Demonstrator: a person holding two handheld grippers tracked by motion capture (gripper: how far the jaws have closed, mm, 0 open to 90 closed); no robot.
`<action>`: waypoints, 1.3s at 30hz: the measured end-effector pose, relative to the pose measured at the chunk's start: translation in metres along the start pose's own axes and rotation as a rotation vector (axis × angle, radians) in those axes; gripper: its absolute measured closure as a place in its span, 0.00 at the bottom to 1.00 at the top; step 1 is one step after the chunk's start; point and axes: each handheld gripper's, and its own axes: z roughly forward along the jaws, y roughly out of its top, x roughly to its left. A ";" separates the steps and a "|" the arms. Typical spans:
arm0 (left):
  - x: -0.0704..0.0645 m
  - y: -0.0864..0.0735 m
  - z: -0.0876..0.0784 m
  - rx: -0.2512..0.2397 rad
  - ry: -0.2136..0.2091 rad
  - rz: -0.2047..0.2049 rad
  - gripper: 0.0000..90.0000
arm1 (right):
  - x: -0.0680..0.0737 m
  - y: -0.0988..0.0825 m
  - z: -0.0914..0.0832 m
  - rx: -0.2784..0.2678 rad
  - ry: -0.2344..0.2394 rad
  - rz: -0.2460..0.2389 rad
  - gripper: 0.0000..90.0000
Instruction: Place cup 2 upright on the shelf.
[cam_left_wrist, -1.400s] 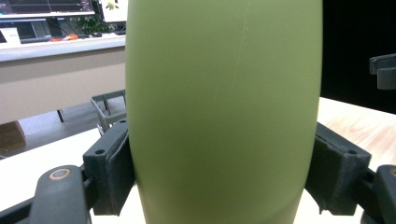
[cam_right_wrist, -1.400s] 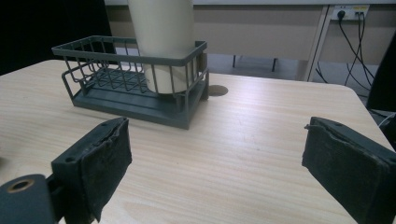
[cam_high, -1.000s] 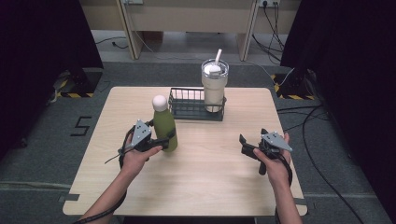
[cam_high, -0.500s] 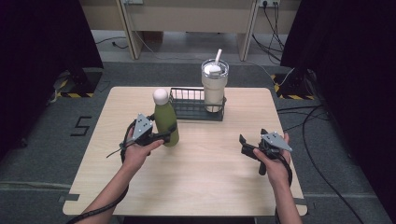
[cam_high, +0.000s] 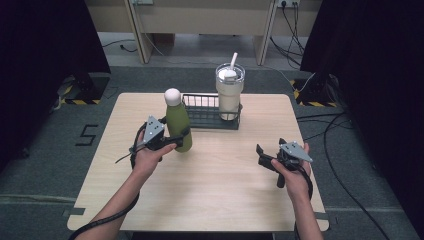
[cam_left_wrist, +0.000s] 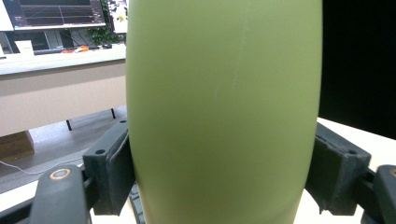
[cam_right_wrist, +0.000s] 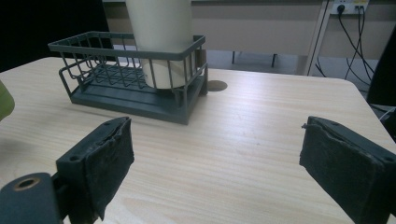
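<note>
A green bottle (cam_high: 177, 125) with a white cap stands upright just left of the front of the dark wire basket (cam_high: 205, 119). My left gripper (cam_high: 180, 138) is shut on its lower body. Both pads (cam_left_wrist: 116, 172) press its sides in the left gripper view, where the bottle (cam_left_wrist: 224, 112) is very close to the camera. In the right gripper view its edge (cam_right_wrist: 3, 100) appears to hang a little above the tabletop. My right gripper (cam_high: 262, 156) rests at the table's right, jaws open with nothing between them (cam_right_wrist: 215, 168).
A cream tumbler (cam_high: 230, 92) with lid and straw stands in the right end of the basket (cam_right_wrist: 126, 49); the basket's left part holds nothing. The wooden table (cam_high: 220, 200) has bare room in front and between the hands. Cables and desk legs lie beyond the far edge.
The left gripper and the green bottle have shifted a little away from the person, up toward the basket. The right gripper has stayed where it was, still open.
</note>
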 end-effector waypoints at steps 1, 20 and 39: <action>0.000 0.001 0.000 -0.001 0.001 0.000 0.23 | 0.000 0.000 0.000 0.000 0.000 0.000 0.11; 0.003 0.014 0.013 -0.008 -0.001 0.003 0.23 | -0.001 -0.001 0.000 0.006 -0.009 0.007 0.12; 0.002 0.024 0.029 -0.022 -0.008 0.001 0.23 | -0.003 0.000 -0.002 0.007 -0.020 0.020 0.12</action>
